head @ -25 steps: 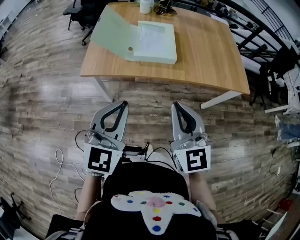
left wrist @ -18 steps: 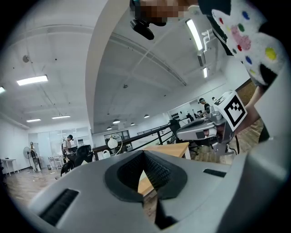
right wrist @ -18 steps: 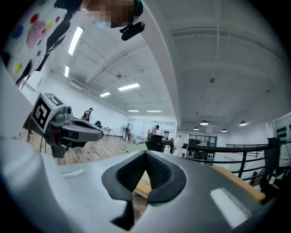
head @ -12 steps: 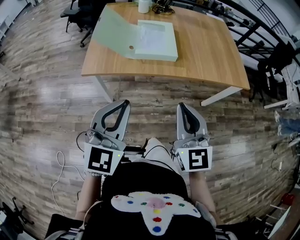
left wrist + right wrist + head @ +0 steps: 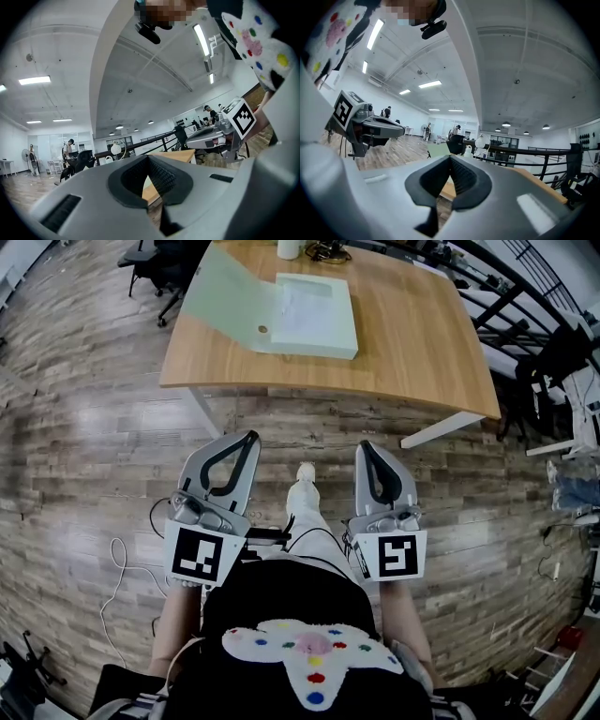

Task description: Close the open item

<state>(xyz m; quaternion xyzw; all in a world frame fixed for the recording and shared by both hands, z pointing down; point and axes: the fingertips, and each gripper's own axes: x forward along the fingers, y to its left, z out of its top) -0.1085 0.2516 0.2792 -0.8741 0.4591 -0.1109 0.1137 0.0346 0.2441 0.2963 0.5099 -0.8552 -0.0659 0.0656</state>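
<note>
Both claws are pinched fully shut and hold nothing: my left gripper (image 5: 246, 441) at seven o'clock, my right gripper (image 5: 367, 448) at five. The pale green, flat rectangular box file (image 5: 314, 320) lies open at twelve o'clock on the wooden table (image 5: 422, 352), well apart from both. Its thin cover (image 5: 225, 294) swings out toward nine o'clock. It looks like light, stiff, smooth plastic, so I judge a push at the cover's free edge is best.
</note>
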